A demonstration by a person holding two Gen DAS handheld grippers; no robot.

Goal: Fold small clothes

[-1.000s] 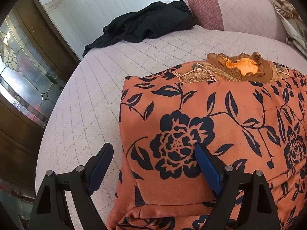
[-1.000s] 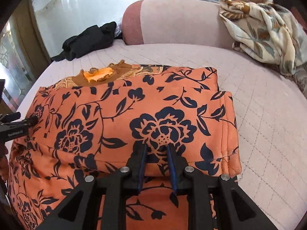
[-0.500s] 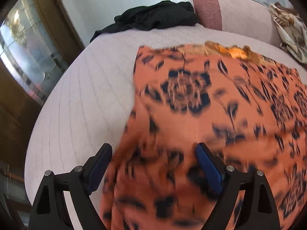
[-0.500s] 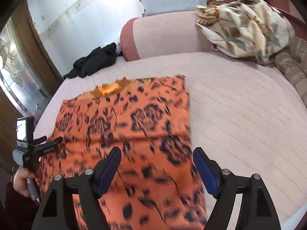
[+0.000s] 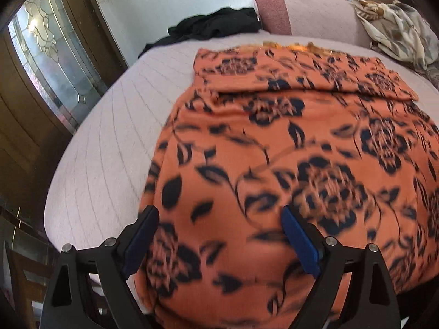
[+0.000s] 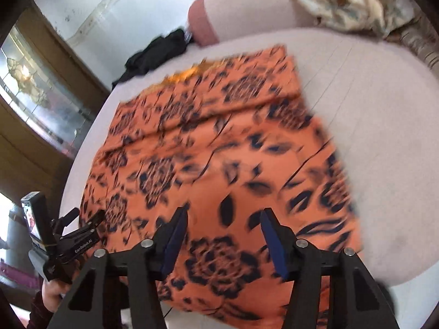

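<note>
An orange garment with dark blue flowers (image 5: 274,150) lies flat on the pale quilted bed (image 5: 109,142), its far end folded over in a band below the gold collar trim (image 5: 296,46). My left gripper (image 5: 218,213) hangs open over the garment's near left part, its pads off the cloth. In the right wrist view the same garment (image 6: 219,142) spreads out, and my right gripper (image 6: 225,213) hovers above its near edge. Its jaws are closing with only air between them. The left gripper (image 6: 87,218) shows at lower left, held by a hand (image 6: 52,293).
A black garment (image 5: 216,24) lies crumpled at the far left of the bed. A pink bolster (image 5: 274,11) and a beige patterned cloth (image 5: 397,35) sit at the back. A wooden door with leaded glass (image 5: 49,63) stands left. The bed's rounded edge runs close below both grippers.
The right gripper let go of the fold it pinched, opened wide, then narrowed. Both grippers drew back toward the near edge, and more of the garment now shows.
</note>
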